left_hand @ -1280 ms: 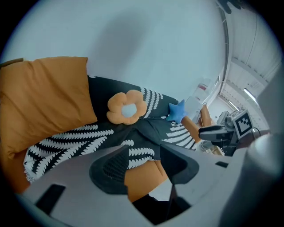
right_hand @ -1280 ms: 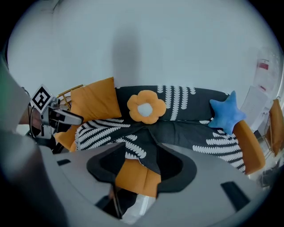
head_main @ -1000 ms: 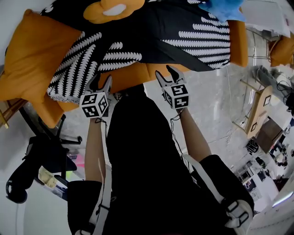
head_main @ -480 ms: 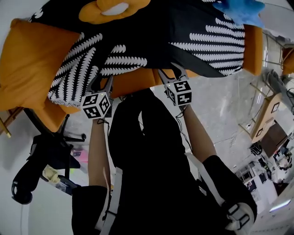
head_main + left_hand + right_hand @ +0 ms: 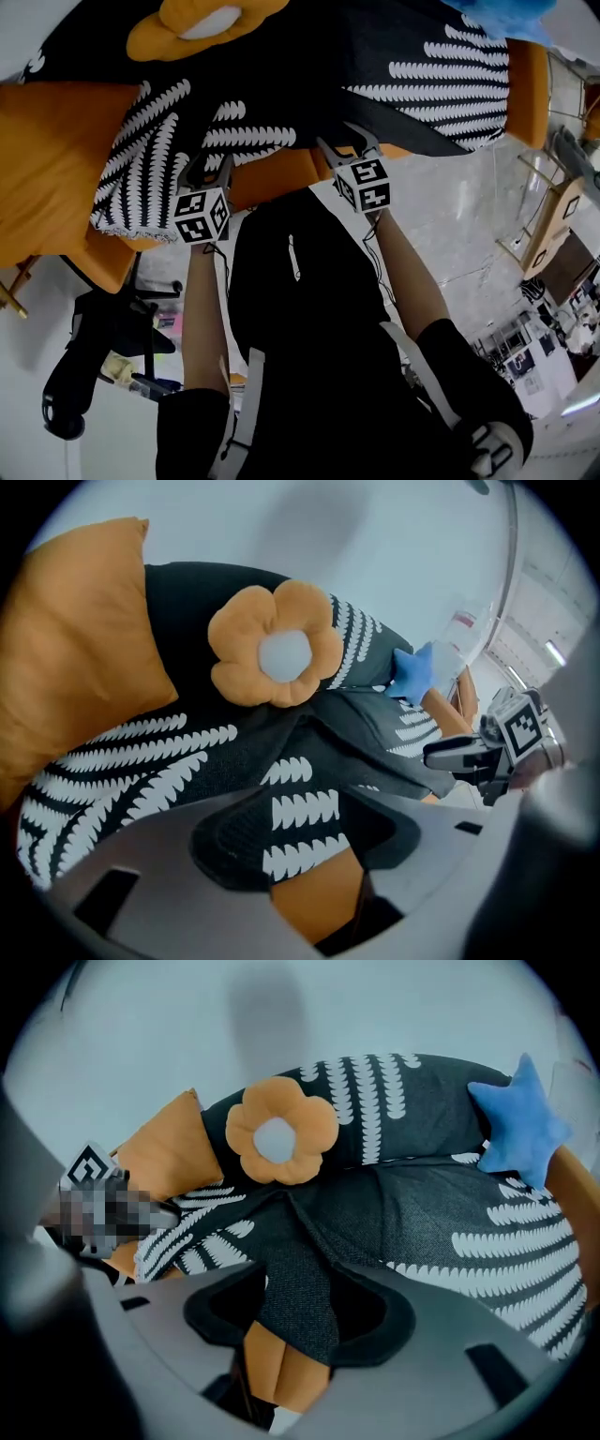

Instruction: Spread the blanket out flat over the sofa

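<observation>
A black blanket (image 5: 309, 66) with white leaf rows lies rumpled over the orange sofa (image 5: 272, 175). Its front edge hangs unevenly over the seat front. My left gripper (image 5: 208, 172) stands open at that edge, with the patterned hem (image 5: 300, 832) between its jaws and the pads not pressing on it. My right gripper (image 5: 345, 145) is open too. A dark fold of blanket (image 5: 300, 1288) hangs between its jaws, with bare orange seat (image 5: 281, 1372) below. An orange flower pillow (image 5: 202, 23) and a blue star pillow (image 5: 520, 1129) rest on the blanket.
A big orange cushion (image 5: 47, 169) stands at the sofa's left end. A black office chair (image 5: 103, 328) is on the floor at the left, beside my legs. Wooden desks (image 5: 544, 216) stand off to the right on the pale floor.
Both grippers have come down and forward from in front of the seat onto the blanket's front edge. Their jaws are as wide as before. The blanket lies as it did.
</observation>
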A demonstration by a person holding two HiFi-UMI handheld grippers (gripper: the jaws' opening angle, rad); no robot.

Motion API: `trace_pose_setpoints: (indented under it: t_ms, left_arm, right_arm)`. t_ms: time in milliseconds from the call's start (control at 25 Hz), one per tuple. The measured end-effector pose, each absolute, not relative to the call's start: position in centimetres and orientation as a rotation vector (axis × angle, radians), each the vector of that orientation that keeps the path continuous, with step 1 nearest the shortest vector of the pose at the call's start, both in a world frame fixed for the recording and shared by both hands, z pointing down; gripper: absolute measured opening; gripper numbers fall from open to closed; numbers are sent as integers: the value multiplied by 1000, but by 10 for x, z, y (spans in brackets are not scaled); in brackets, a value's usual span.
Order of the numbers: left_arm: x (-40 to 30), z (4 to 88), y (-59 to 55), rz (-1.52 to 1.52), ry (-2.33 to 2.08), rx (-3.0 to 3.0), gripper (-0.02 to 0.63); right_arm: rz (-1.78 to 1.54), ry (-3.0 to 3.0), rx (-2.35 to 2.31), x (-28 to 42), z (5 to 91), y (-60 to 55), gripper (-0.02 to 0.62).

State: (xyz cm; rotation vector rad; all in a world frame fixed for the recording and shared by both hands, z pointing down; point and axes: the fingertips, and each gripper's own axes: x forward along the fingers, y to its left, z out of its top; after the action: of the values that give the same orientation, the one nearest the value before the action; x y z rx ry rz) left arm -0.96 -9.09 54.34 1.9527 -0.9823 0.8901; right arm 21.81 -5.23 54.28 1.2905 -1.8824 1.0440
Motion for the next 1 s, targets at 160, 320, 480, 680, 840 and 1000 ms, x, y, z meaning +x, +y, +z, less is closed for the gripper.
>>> trace_pose_setpoints:
  t_ms: [160,320,480,680,840,1000]
  left_arm:
    - [-7,561,-97,928,-978,1935,224]
    - [-7,578,-100,984,-974,1924,224]
    - [-13,598,-106,1044,-1004,1914,225]
    - [-26,612,-112,1110,-1045,1887,225]
    - [-36,623,-113,1119,-1068,1845,225]
    - [-42,626,-115,1122,-1074,1837,225]
  right_arm:
    - [1047,-1854,1275,229,562,-59,224]
    - [1042,-1828,1238,239,580,-66,224]
    - [1032,-1804,1211,247,601,-69,224]
    - [998,-1769,1145,247,621,-68,225]
    - [1003,-1753,1151,253,631,-70,225]
    - [1005,-1752,1150,253,633,-77,225]
